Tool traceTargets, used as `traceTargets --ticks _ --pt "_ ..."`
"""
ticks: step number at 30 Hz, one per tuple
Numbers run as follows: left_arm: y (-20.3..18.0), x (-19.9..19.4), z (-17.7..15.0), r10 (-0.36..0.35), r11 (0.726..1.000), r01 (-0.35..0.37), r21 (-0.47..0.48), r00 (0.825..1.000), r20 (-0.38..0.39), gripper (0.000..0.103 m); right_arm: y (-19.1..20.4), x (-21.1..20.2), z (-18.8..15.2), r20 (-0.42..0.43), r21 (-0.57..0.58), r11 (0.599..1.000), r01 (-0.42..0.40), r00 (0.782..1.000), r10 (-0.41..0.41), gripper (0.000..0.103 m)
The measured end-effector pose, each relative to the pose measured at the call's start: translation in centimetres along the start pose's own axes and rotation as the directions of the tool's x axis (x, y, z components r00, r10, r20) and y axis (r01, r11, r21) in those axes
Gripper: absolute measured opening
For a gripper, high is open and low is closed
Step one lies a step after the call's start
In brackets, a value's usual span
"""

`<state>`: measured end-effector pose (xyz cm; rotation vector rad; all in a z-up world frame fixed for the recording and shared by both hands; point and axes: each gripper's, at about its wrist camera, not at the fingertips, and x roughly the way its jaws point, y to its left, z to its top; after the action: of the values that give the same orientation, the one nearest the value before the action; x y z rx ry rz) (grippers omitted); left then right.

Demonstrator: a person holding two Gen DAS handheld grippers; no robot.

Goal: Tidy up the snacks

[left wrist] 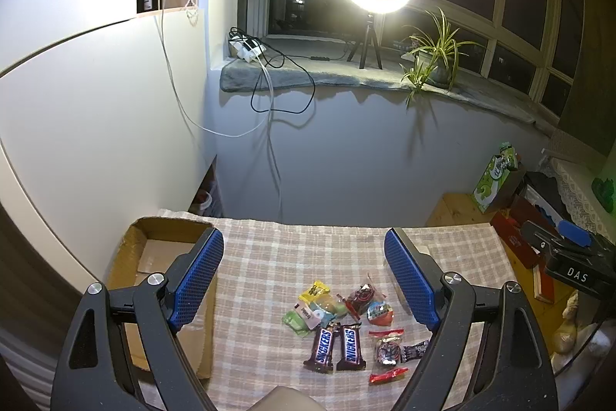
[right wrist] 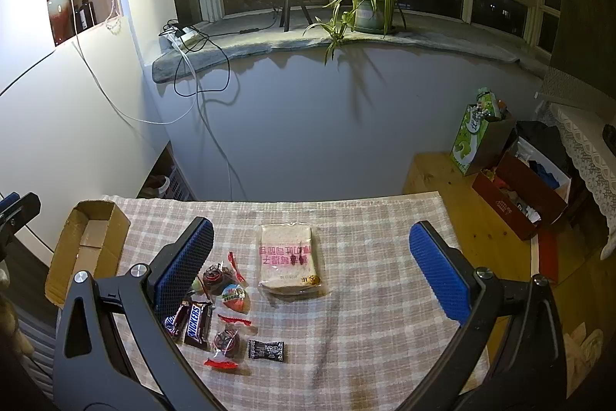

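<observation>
Two tools, and I have both spread wide with nothing between the blue pads: the left tool point(left wrist: 304, 280) and the right tool point(right wrist: 312, 268) hang over the checked desk point(right wrist: 365, 334). My right tool's left finger point(right wrist: 181, 264) covers part of the snack pile, cutting off one of the chocolate bars point(left wrist: 340, 347). Small sweets point(left wrist: 319, 311) are hard to read. The wrapped bread point(right wrist: 289, 259) lies flat, apart from them. A cardboard box point(right wrist: 86, 249) sits at the desk's left edge.
</observation>
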<state>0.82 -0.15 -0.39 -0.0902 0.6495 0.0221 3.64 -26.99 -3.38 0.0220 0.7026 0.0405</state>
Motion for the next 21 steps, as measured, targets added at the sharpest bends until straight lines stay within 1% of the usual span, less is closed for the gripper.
traceTargets --ticks 21 --pt "-0.39 -0.15 0.36 -0.001 1.000 0.001 0.000 1.000 0.003 0.086 -0.02 0.13 0.00 -0.004 0.003 1.000 -0.002 1.000 0.002 0.103"
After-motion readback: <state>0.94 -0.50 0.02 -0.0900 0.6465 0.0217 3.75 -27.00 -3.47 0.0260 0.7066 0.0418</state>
